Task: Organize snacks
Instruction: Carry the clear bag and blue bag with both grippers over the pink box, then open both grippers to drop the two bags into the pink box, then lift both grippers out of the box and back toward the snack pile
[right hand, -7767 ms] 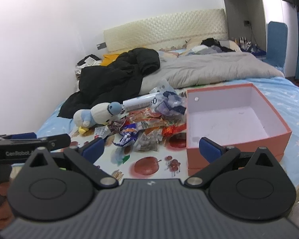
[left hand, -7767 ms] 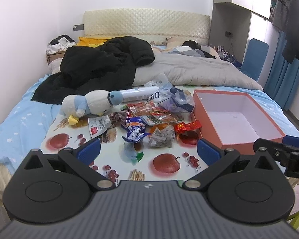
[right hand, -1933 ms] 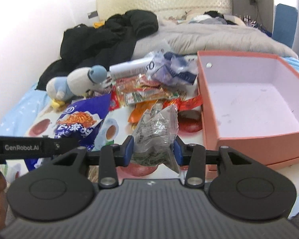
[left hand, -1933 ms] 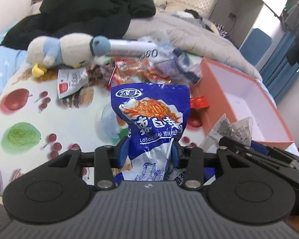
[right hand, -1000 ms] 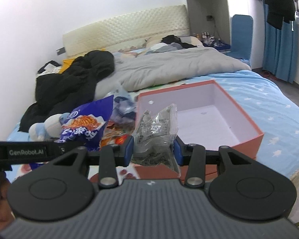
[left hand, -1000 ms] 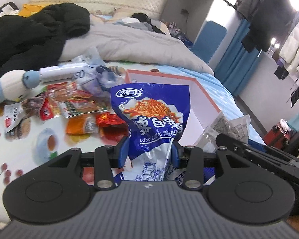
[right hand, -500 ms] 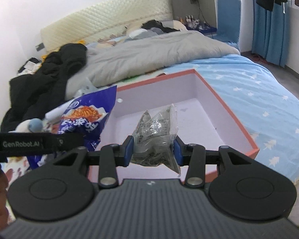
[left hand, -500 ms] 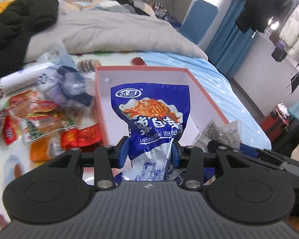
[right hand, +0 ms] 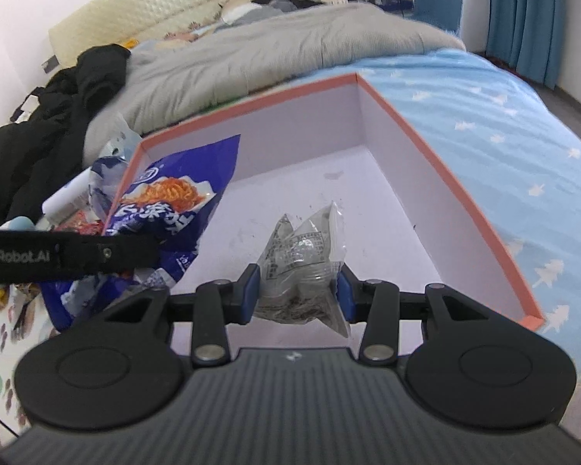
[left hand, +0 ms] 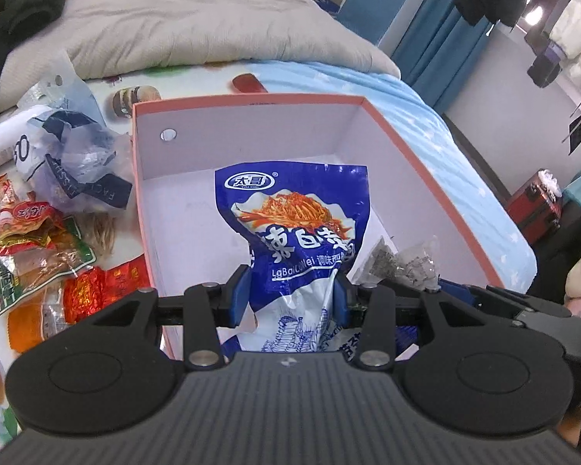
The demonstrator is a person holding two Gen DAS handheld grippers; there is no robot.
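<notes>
Blue packet [left hand: 298, 232]: pinched in left gripper [left hand: 290, 302], now over the box [left hand: 426, 178] (was over the bed's snack pile [left hand: 31, 232]).
Clear packet [right hand: 302, 259]: clamped in right gripper [right hand: 298, 294], above box floor.
Meaning: both ready to drop.

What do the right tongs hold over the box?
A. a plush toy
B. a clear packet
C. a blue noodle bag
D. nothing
B: the right tongs are clamped on a clear packet above the box; the blue bag sits in the left tongs.

Glossy plastic blue packet [left hand: 294, 232], matt cardboard box [left hand: 251, 139], crinkly clear bag [right hand: 302, 259]
</notes>
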